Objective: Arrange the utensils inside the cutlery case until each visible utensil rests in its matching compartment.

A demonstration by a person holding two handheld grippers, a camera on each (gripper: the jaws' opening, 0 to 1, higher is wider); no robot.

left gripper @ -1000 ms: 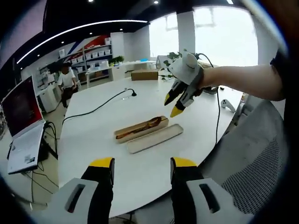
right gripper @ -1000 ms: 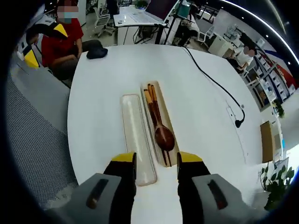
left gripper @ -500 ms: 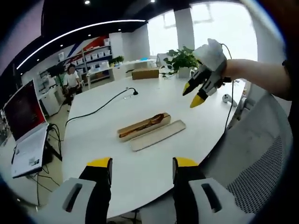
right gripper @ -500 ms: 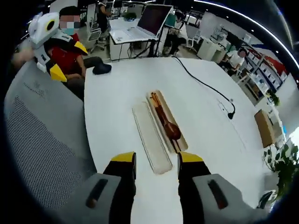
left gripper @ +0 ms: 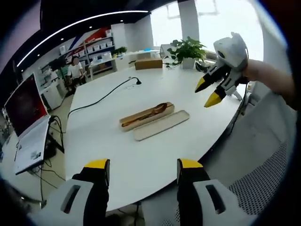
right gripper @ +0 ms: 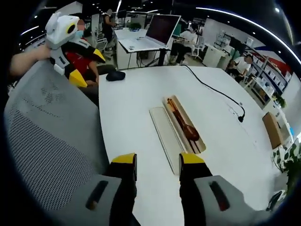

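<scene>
The cutlery case (left gripper: 146, 115) is sitting out on the round white table (left gripper: 117, 155), well away from both grippers, and honestly it looks pretty much sorted already. From the left gripper (left gripper: 143, 168), whose jaws stand wide apart with nothing between them, you look across a bare stretch of table to the case, so it's hanging back over the near edge, not reaching in. The right gripper (right gripper: 157, 162) is the same deal: jaws wide, empty, held above the table edge beside a grey mesh chair back (right gripper: 42, 141). In the left gripper view it floats off to the side near a potted plant (left gripper: 188, 47), yellow tips parted.

Going outward, the case is a shallow wooden tray with a wooden spoon (right gripper: 187, 129) lying lengthwise in it, bowl toward the far end in the right gripper view, and what I think are chopsticks tucked alongside it, though they're too thin to be sure which slot each sits in. The pale lid (right gripper: 166, 136) lies flat just beside the tray, parallel to it, probably set off so the contents stay visible.

Further out there's a black cable (left gripper: 101, 98) snaking across the table and an open laptop (left gripper: 26, 123) on a separate desk. My guess: both hands are backed off because the arranging is done.
</scene>
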